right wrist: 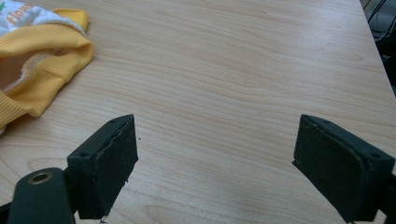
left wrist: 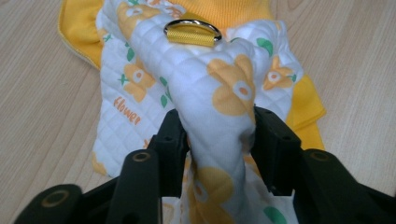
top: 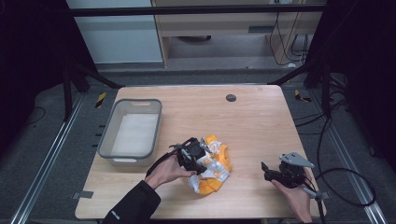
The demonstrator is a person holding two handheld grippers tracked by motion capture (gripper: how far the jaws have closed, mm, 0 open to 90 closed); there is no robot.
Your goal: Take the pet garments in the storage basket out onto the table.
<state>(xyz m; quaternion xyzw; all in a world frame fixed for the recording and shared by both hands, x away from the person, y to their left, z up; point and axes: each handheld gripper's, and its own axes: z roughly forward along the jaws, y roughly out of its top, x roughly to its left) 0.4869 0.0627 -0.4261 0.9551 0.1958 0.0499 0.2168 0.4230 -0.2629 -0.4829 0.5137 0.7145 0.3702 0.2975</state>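
Observation:
A small quilted garment [top: 215, 164], white with orange flowers and yellow ribbed trim, lies bunched near the table's front middle. In the left gripper view the garment [left wrist: 219, 88] rises as a fold with a metal D-ring [left wrist: 192, 27] on a yellow strap at its top. My left gripper [top: 201, 159] [left wrist: 219, 122] has this fold between its jaws, and the cloth touches both pads. My right gripper [top: 266, 172] [right wrist: 215, 140] rests low over bare wood to the right, open wide with nothing between its jaws. A corner of the garment's yellow trim [right wrist: 42, 60] lies at its upper left.
A grey plastic bin [top: 109, 128] stands on the left part of the wooden table [top: 252, 126]. A small black disc [top: 230, 97] sits near the far edge. Cables [top: 345, 186] trail off the table's right side.

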